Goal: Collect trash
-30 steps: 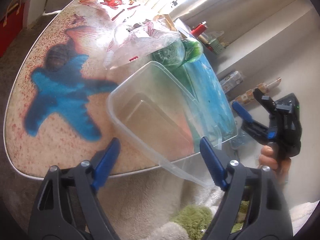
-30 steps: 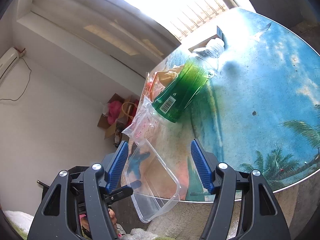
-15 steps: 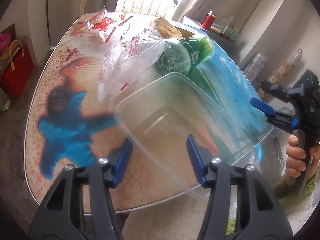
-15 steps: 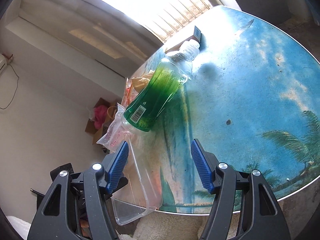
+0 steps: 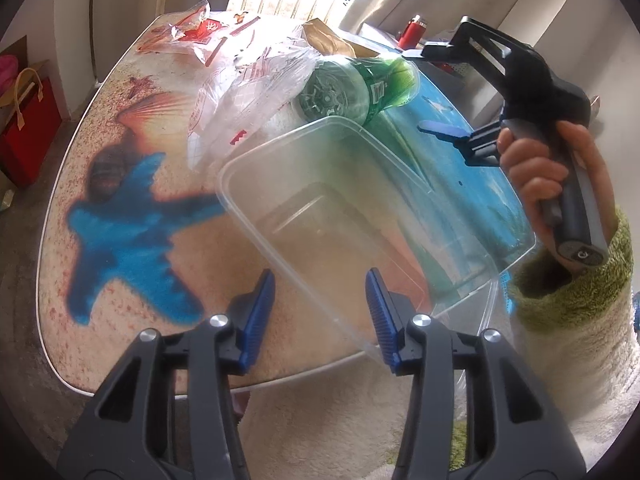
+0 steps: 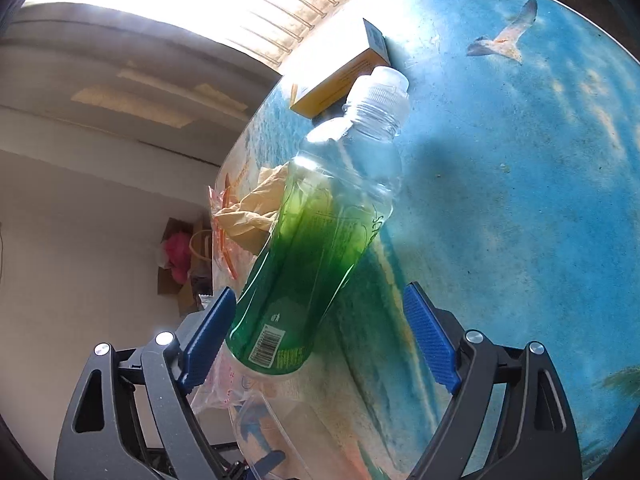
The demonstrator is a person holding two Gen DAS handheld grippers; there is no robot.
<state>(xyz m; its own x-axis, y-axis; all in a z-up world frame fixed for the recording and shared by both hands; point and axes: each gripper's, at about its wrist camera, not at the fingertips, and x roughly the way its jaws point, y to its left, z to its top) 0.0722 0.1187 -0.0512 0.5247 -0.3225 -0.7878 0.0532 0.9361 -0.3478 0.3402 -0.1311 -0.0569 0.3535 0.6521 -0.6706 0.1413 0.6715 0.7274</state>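
Observation:
A clear plastic container point(image 5: 360, 220) overhangs the near edge of the round printed table point(image 5: 120, 160). My left gripper point(image 5: 318, 312) straddles its near rim with the jaws closing; the right pad point(image 5: 380, 316) lies against the rim and the left pad stands clear. A green bottle point(image 5: 356, 88) with a white cap lies on its side behind the container. My right gripper point(image 5: 436, 92), held by a hand in a green sleeve, reaches over it. In the right wrist view the bottle point(image 6: 316, 248) has its base between the fingers of the right gripper point(image 6: 320, 332), whose jaws are opening wide without pressing it.
A crumpled clear bag point(image 5: 248, 92) lies left of the bottle, with red wrappers point(image 5: 192, 32) farther back. Brown paper point(image 6: 256, 208) and a yellow box point(image 6: 344, 76) sit near the bottle's neck. A red bag point(image 5: 28, 120) stands on the floor at left.
The left jaws have narrowed around the container's rim. The right gripper has swung in from beside the table to the green bottle, and its jaws have spread wider.

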